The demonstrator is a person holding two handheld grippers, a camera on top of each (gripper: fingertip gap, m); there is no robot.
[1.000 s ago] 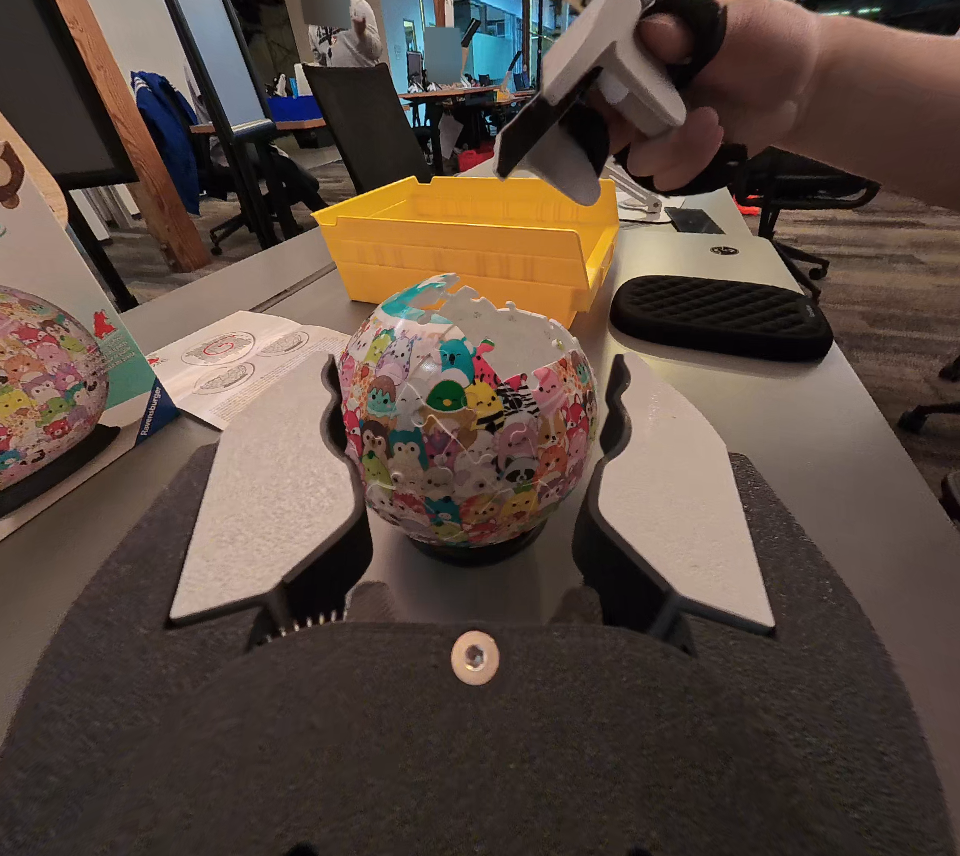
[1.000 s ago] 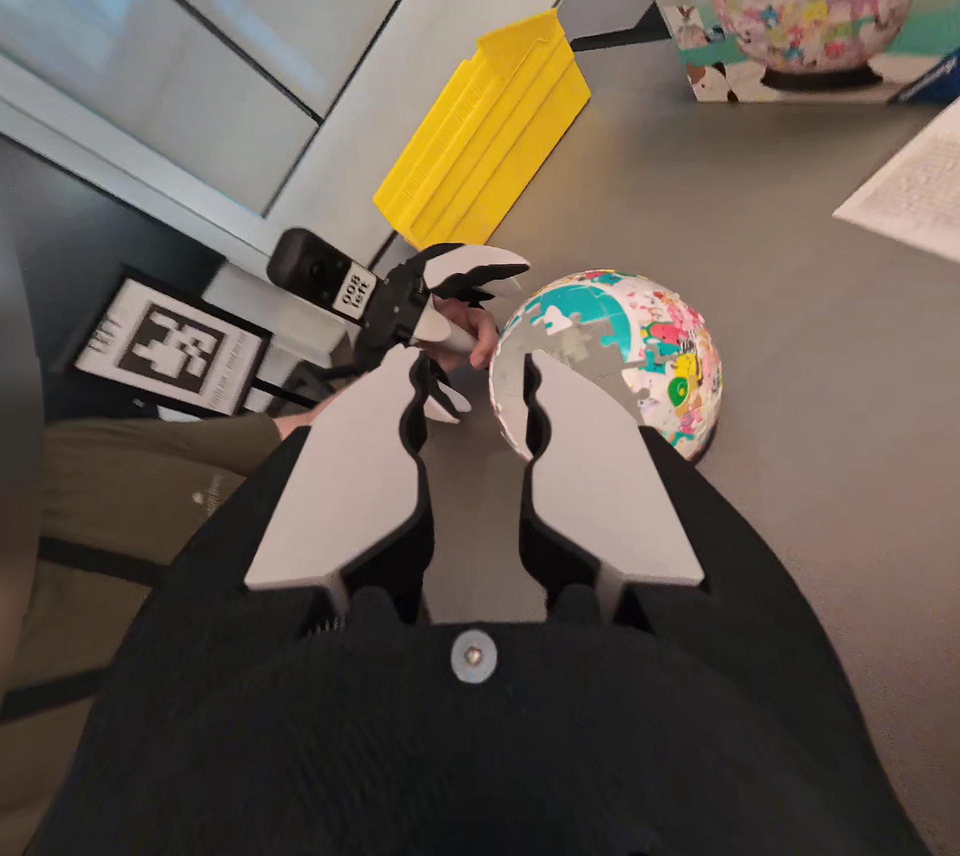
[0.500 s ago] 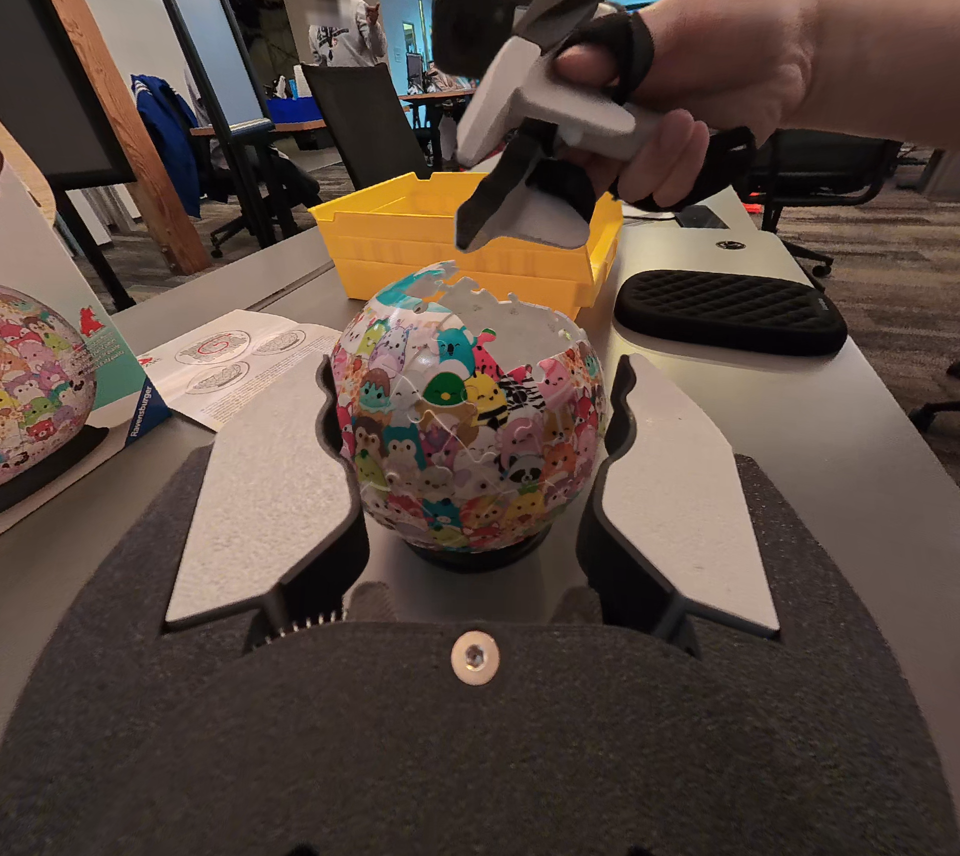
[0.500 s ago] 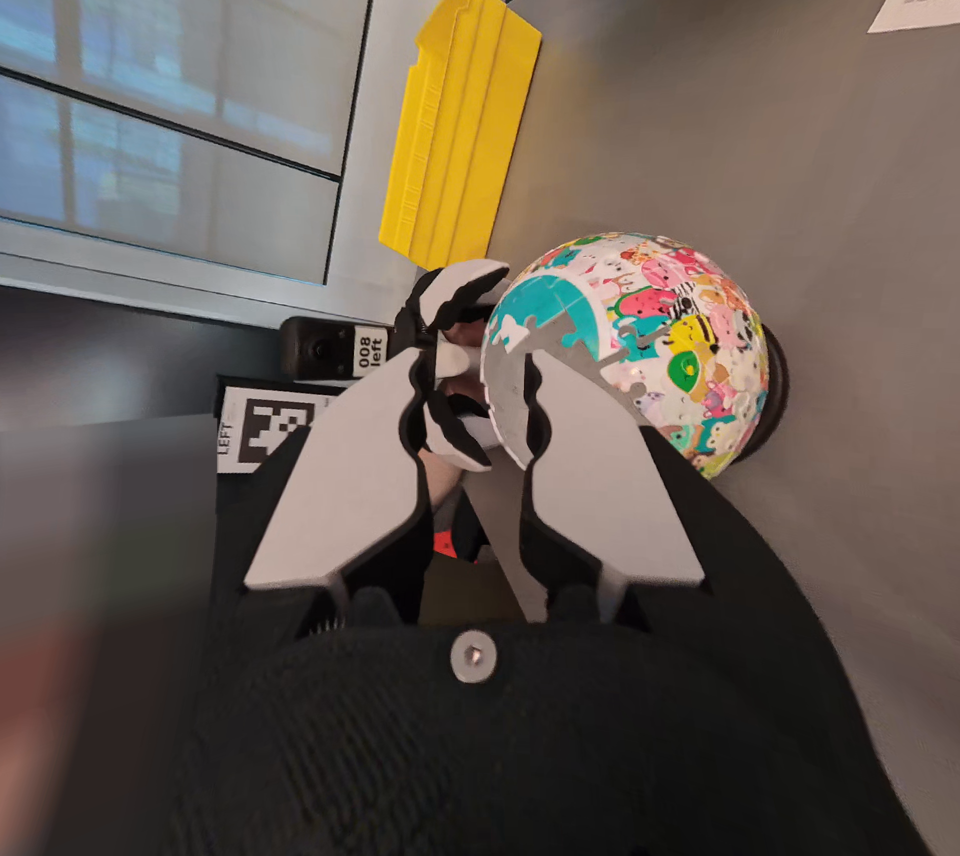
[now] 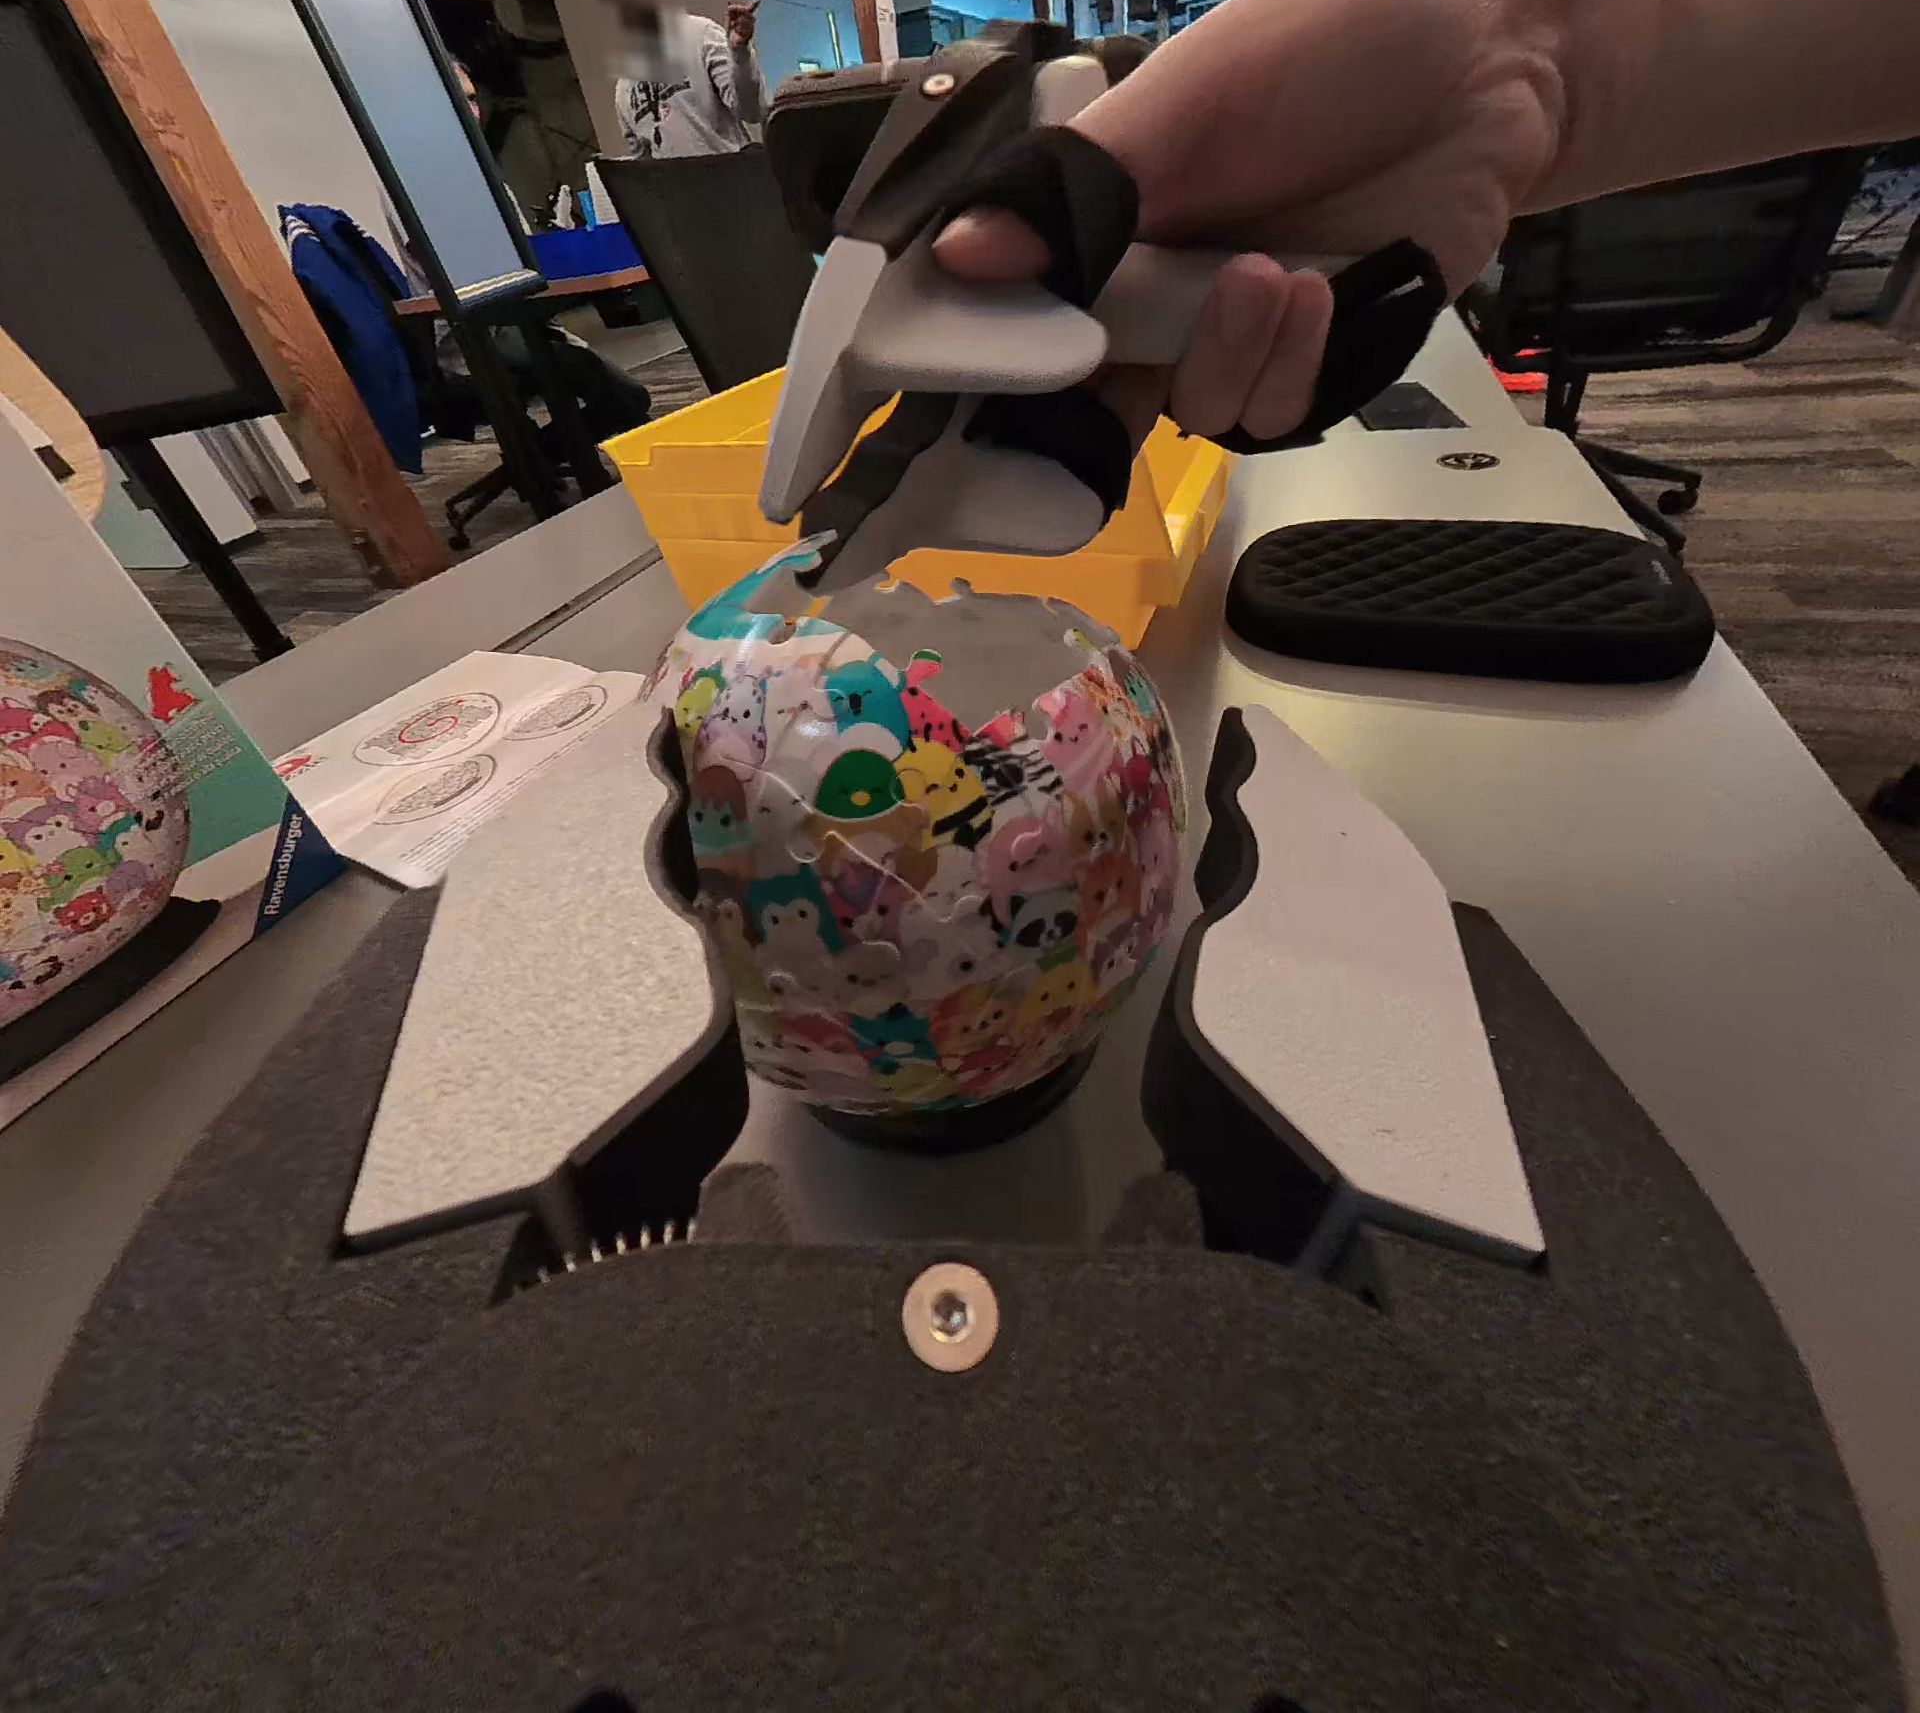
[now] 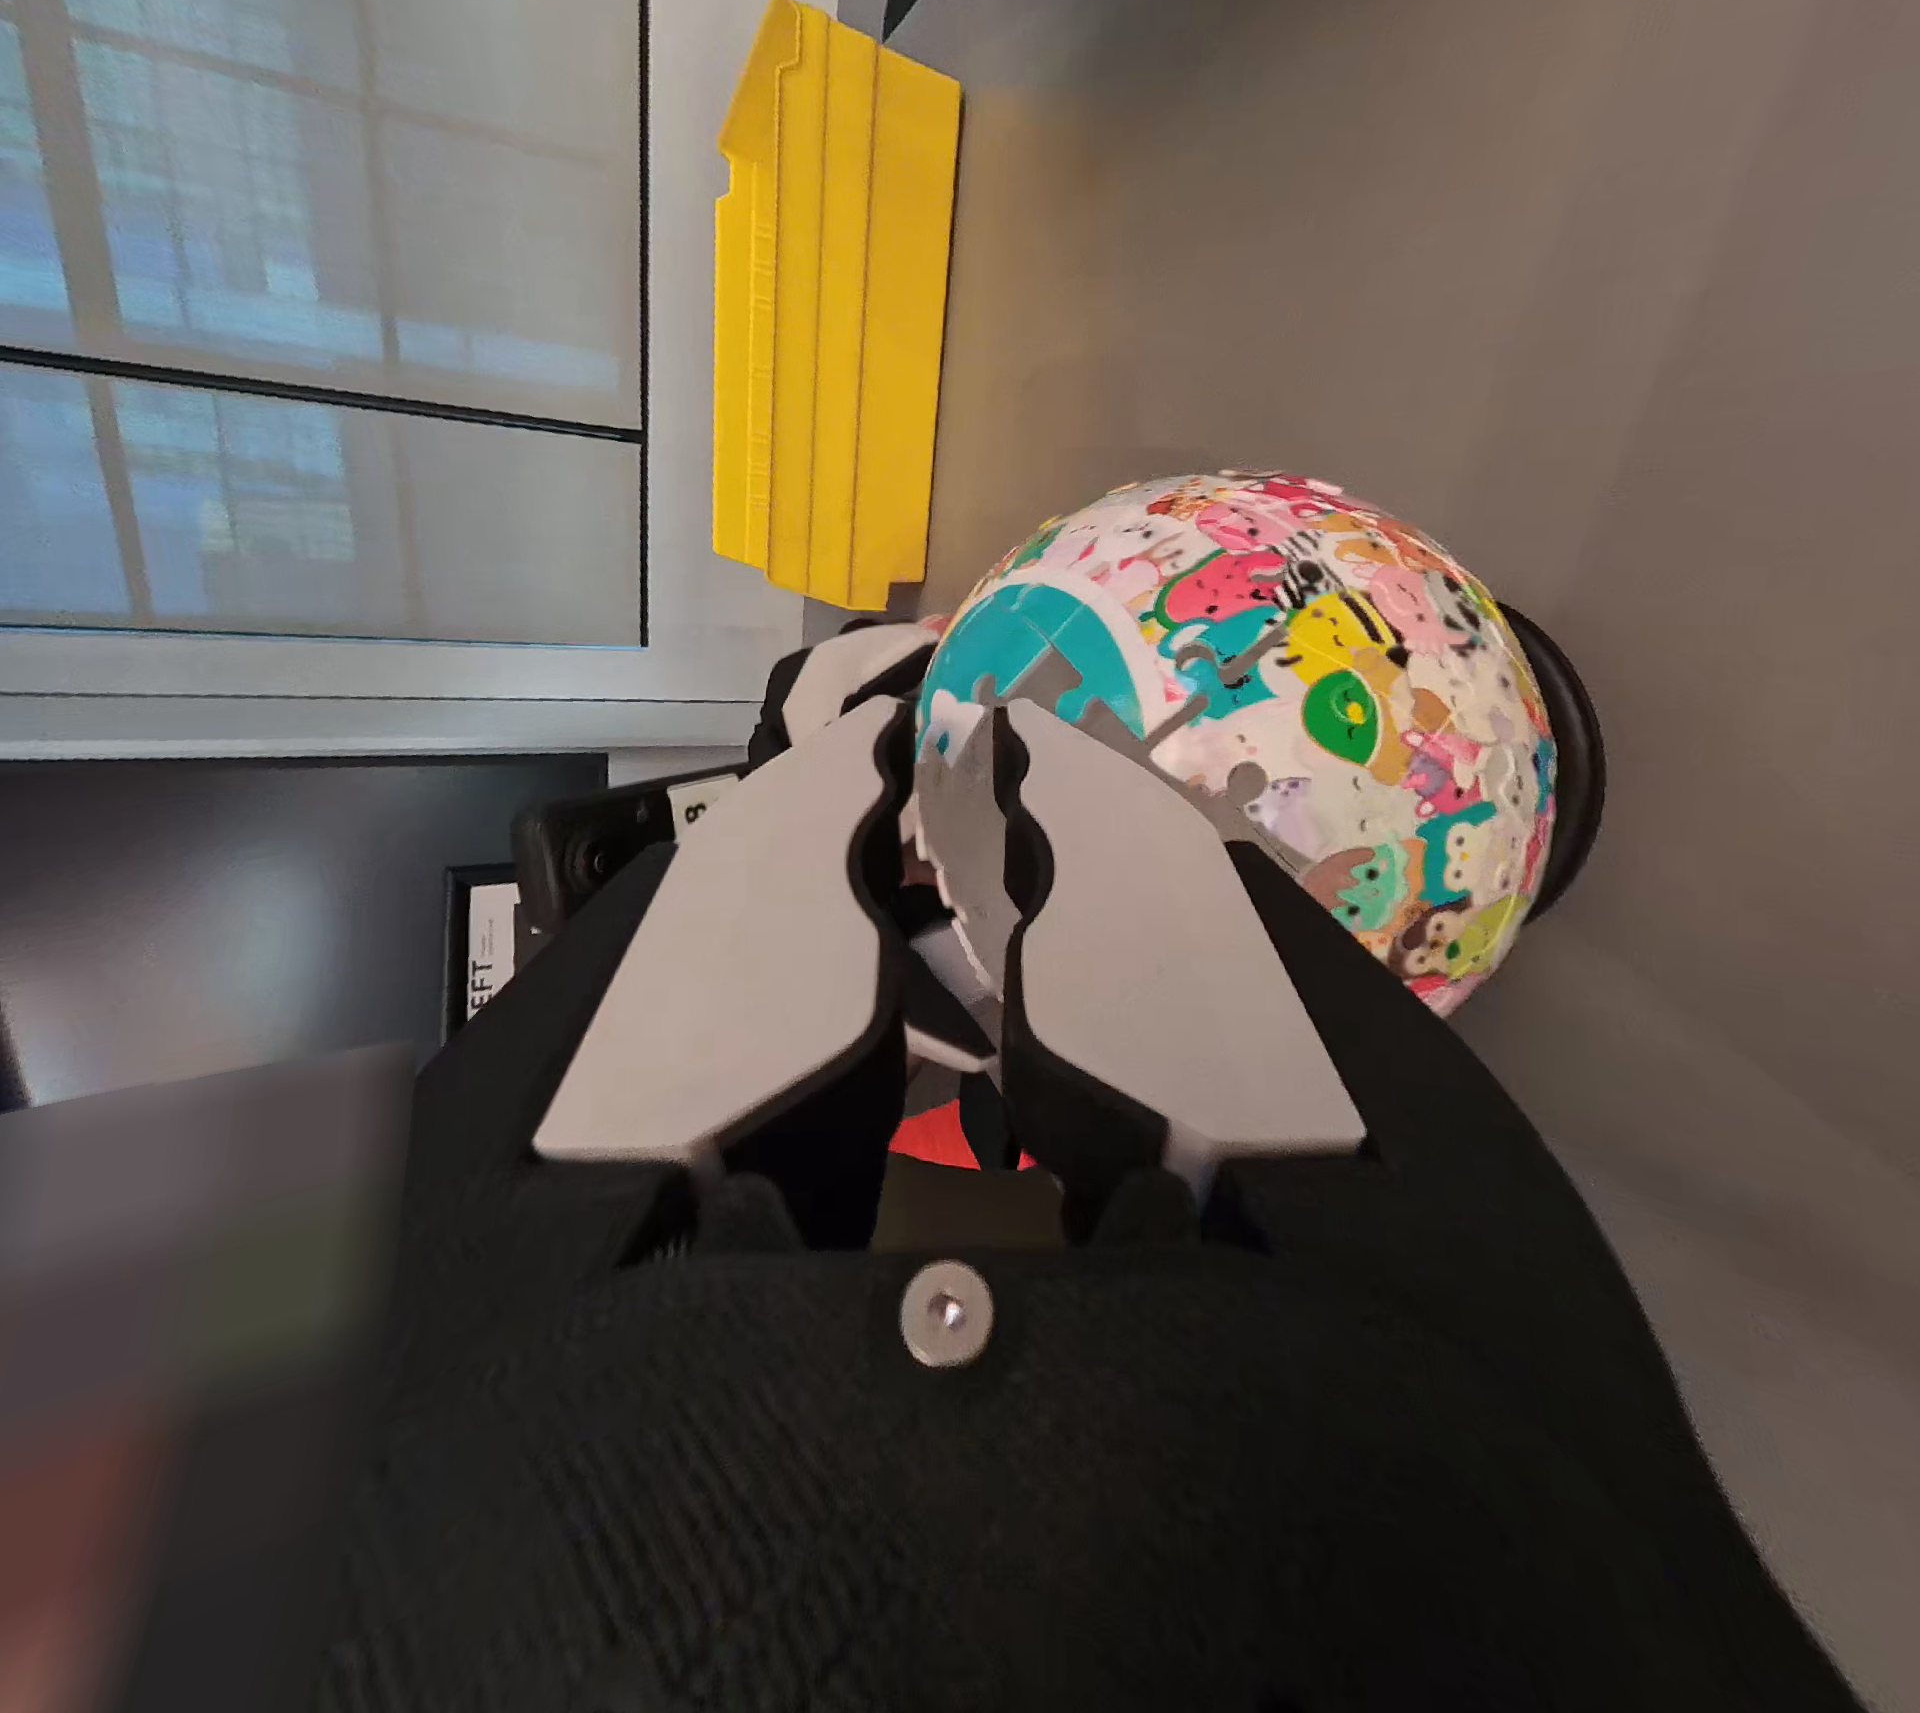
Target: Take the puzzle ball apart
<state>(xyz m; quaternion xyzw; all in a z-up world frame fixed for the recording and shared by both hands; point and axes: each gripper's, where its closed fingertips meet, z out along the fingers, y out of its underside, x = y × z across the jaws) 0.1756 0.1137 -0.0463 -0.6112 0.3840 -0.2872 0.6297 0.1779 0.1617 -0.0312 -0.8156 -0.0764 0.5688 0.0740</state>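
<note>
Now that the right gripper (image 5: 805, 536) has dropped from above the bin (image 5: 1179, 500) to the ball's (image 5: 925, 874) broken rim, its narrow jaws straddle a teal edge piece (image 6: 951, 733), not yet clamped; the left gripper (image 5: 935, 842) brackets the ball wide on the worktop (image 5: 1558, 832), so prying can begin.

The colourful cartoon-animal puzzle ball (image 5: 925, 874) sits upright on a black stand (image 5: 935, 1128), its top open with a jagged rim.

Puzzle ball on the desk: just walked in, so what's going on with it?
A person is taking the puzzle ball apart with two handheld claws. The left claw is open around its sides, steadying it on its black stand. The right claw has its tips at the jagged rim of the opened top, straddling an edge piece.
</note>
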